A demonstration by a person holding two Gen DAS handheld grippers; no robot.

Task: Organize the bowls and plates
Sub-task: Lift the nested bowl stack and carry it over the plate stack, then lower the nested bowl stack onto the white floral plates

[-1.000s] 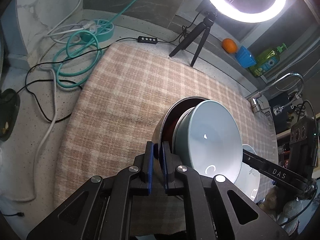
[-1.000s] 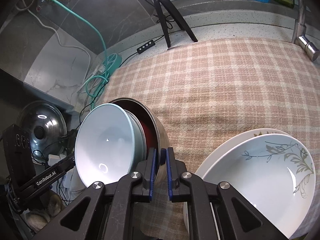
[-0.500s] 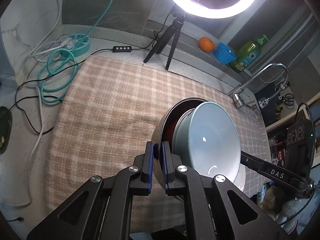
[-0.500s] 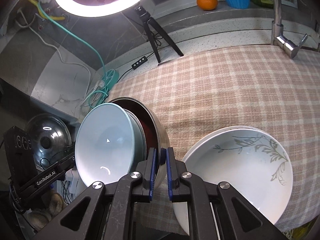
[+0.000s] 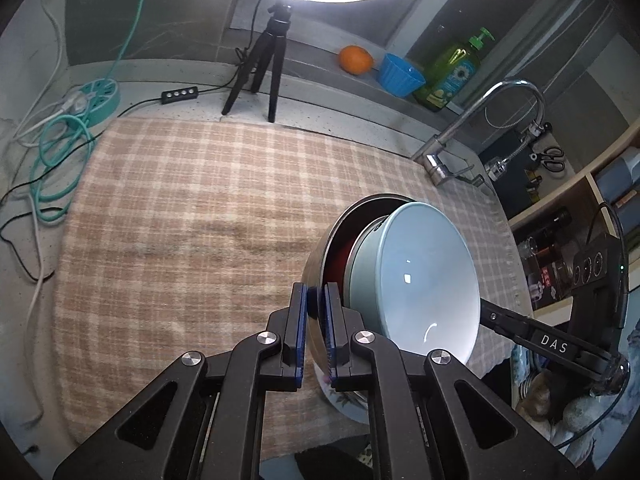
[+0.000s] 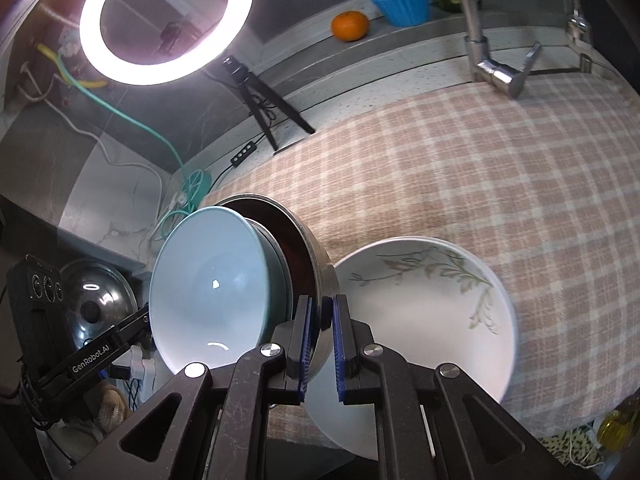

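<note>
A steel bowl [image 5: 317, 258] with a dark red inside carries a pale blue bowl [image 5: 420, 280] nested in it. The stack hangs tilted above the plaid cloth [image 5: 192, 220]. My left gripper [image 5: 316, 296] is shut on the steel rim. From the opposite side my right gripper [image 6: 322, 308] is shut on the same steel bowl [image 6: 320, 264], with the blue bowl [image 6: 208, 280] to its left. A white plate with a leaf pattern [image 6: 424, 320] lies on the cloth just below and right of the stack. Only an edge of that plate [image 5: 344, 400] shows in the left wrist view.
A ring light on a tripod [image 5: 272, 68] stands at the back of the counter, beside an orange [image 5: 354, 60], a blue cup [image 5: 400, 74] and a green soap bottle [image 5: 456, 76]. A faucet [image 5: 460, 140] rises at the right. Teal cables [image 5: 56, 152] lie left; a pot lid [image 6: 96, 300] sits below.
Both grippers have carried the bowl stack up and toward the near edge of the cloth. In the right wrist view the white plate has slid closer, partly under the stack.
</note>
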